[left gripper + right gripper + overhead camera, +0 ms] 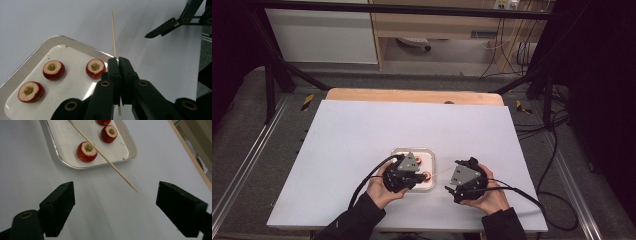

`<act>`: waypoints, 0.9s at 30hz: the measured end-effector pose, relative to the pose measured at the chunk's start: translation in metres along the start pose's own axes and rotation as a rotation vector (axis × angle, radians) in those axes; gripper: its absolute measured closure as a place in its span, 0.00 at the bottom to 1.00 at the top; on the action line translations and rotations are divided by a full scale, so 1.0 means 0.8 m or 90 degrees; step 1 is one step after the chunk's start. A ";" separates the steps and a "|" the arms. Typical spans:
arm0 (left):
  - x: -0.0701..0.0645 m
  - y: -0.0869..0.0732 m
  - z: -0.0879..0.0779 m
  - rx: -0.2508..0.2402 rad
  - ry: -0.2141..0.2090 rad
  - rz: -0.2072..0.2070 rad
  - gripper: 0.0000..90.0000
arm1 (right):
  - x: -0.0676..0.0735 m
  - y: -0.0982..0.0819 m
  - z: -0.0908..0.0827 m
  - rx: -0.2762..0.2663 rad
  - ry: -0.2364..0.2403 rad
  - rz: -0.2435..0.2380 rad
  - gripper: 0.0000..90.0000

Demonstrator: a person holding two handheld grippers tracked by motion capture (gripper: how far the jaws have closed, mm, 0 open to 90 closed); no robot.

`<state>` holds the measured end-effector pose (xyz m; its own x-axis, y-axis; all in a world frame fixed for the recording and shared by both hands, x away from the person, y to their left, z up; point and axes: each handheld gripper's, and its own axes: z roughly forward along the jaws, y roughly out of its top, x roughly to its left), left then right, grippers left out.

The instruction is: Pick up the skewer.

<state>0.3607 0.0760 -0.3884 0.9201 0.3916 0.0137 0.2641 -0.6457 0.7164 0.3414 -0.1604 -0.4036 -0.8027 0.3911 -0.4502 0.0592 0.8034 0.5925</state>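
A small white tray (57, 40) holds three red cored fruits (53, 70), seen in the left gripper view. My left gripper (118, 60) is shut on a thin wooden skewer (114, 32) near its blunt end, and the stick points away over the tray's corner. In the high view the left gripper (422, 176) hovers at the tray's (432, 152) near right side. My right gripper (116, 187) stands open and wide, with nothing between its pads. The skewer (105, 157) crosses above one fruit (86, 151), and its sharp tip ends just ahead of the right jaws.
A white sheet (362, 135) covers the table, with a wooden edge (412, 95) at the far side. Black frame posts stand at both far corners, and cables (552, 165) trail off the right side. The right gripper (453, 176) is right of the tray.
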 end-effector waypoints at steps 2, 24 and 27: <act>-0.002 0.003 0.002 0.003 -0.003 0.004 0.98 | 0.002 0.004 0.000 -0.006 0.004 -0.029 0.27; -0.017 0.023 0.018 0.045 -0.033 0.038 0.98 | 0.018 0.006 0.010 0.009 0.001 -0.341 0.81; -0.018 0.025 0.019 0.046 -0.038 0.043 0.98 | 0.020 0.006 0.010 -0.004 0.003 -0.373 0.84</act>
<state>0.3570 0.0478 -0.3848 0.9514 0.3074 0.0168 0.2195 -0.7157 0.6630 0.3335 -0.1467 -0.4132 -0.7025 -0.1198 -0.7015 -0.3990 0.8825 0.2488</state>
